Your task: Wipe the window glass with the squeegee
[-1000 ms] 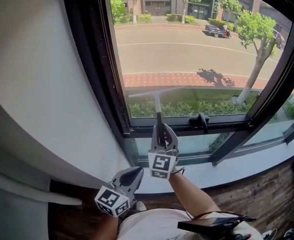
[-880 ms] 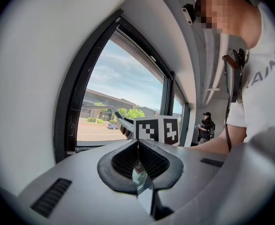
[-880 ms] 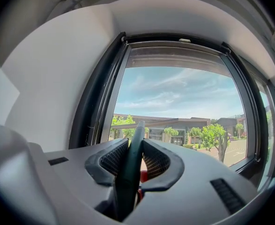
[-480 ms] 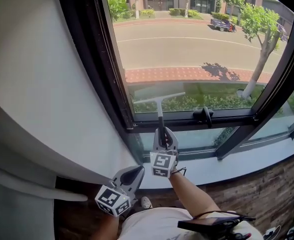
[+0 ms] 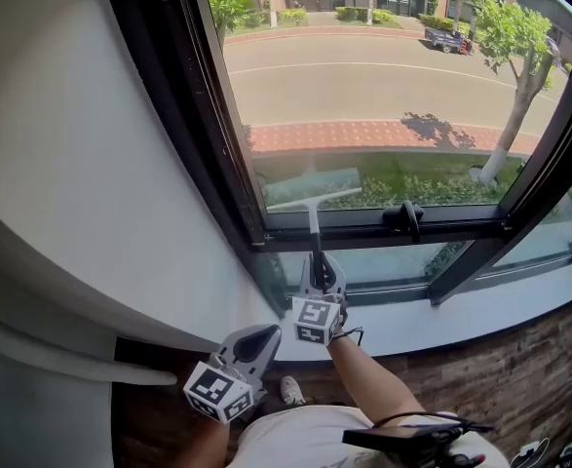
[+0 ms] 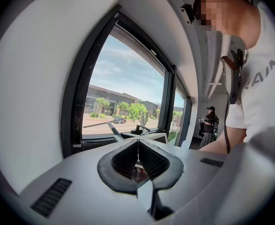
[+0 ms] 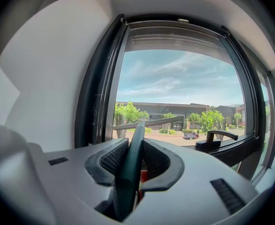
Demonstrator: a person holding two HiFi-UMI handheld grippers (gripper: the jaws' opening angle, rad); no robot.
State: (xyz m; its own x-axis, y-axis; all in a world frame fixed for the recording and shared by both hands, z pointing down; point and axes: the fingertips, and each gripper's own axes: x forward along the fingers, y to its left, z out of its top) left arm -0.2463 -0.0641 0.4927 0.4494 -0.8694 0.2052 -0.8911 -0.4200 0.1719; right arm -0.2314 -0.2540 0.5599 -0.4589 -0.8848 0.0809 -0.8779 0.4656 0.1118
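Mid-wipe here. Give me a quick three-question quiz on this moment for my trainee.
1. True or false: the left gripper is shut on nothing.
2. The squeegee blade sits at the glass's: A top, B lower left, C right edge.
3. Fill in: the right gripper clamps the squeegee's ____.

Key: 1 true; 2 B; 3 handle.

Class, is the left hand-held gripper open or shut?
Shut: the left hand-held gripper has its jaws pressed together, with nothing between them.
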